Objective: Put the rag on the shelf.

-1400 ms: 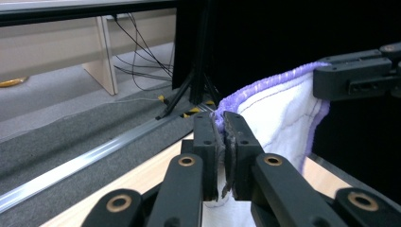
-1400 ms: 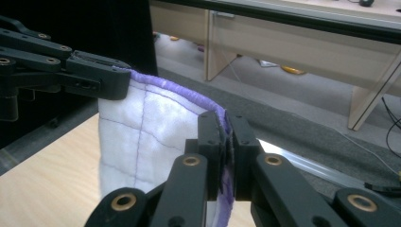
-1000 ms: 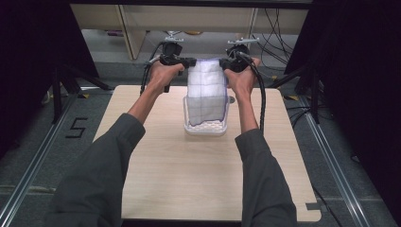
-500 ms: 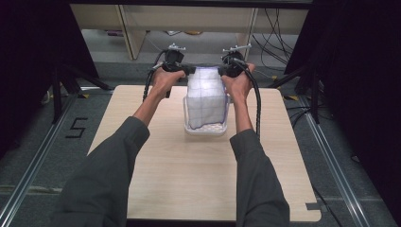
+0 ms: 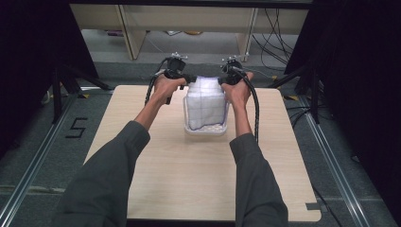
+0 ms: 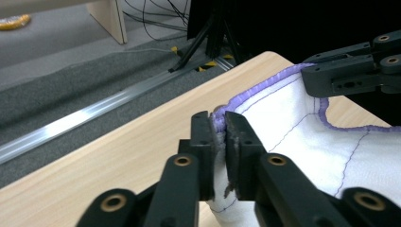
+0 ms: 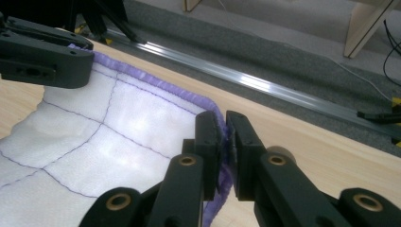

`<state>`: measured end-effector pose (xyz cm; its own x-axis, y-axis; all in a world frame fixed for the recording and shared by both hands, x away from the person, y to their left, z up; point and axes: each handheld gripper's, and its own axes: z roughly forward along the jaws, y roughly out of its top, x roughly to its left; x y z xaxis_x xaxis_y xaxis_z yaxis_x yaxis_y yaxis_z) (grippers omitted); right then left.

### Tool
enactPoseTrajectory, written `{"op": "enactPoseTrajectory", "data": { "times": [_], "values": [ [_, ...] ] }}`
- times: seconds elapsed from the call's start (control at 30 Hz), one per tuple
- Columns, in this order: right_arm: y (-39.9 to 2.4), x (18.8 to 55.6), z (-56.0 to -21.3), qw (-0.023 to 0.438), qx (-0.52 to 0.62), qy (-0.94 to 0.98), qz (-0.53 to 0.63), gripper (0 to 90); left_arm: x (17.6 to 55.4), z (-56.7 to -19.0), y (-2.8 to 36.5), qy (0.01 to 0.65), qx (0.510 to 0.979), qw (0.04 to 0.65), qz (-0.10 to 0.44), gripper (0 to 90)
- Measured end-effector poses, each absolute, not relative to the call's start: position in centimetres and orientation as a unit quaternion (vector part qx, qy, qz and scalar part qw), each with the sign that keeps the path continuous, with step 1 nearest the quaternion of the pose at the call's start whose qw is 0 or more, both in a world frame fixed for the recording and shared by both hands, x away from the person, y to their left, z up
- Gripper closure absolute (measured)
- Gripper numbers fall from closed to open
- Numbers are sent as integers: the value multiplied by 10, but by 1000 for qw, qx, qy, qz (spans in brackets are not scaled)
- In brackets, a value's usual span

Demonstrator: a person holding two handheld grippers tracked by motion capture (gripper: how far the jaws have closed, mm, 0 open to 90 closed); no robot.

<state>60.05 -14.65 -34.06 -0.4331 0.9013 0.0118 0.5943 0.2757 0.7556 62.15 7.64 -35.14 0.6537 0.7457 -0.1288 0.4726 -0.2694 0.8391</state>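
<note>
A white quilted cloth (image 5: pixel 205 105) with a purple hem is held up above a clear plastic container (image 5: pixel 205 129) on the table; its lower end hangs into the container. My left gripper (image 5: pixel 185 79) is shut on the cloth's top left corner (image 6: pixel 218 126). My right gripper (image 5: pixel 224 79) is shut on the top right corner (image 7: pixel 222 124). The cloth (image 7: pixel 94 142) is stretched between the two grippers. In the left gripper view the right gripper's black jaws (image 6: pixel 352 71) clamp the far corner. In the right gripper view the left gripper (image 7: pixel 45 54) does the same.
The light wooden table (image 5: pixel 156 156) spreads in front of the container. Behind its far edge lie a metal floor rail (image 7: pixel 283 92), grey carpet, cables (image 5: pixel 274 28) and wooden furniture legs (image 5: pixel 125 28). Black stands sit at both sides.
Both grippers have moved closer together and slightly away from the person, still holding the cloth's top corners. The cloth now hangs narrower over the container.
</note>
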Motion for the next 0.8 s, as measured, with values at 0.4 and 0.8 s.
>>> {"op": "enactPoseTrajectory", "data": {
  "times": [0.4,0.8],
  "values": [
    [-153,598,-341,213,512,747,367,673,619,-350,87,410,779,453,142,656],
    [-176,582,-321,212,511,736,389,588,608,-340,108,411,782,447,143,529]
  ]
}}
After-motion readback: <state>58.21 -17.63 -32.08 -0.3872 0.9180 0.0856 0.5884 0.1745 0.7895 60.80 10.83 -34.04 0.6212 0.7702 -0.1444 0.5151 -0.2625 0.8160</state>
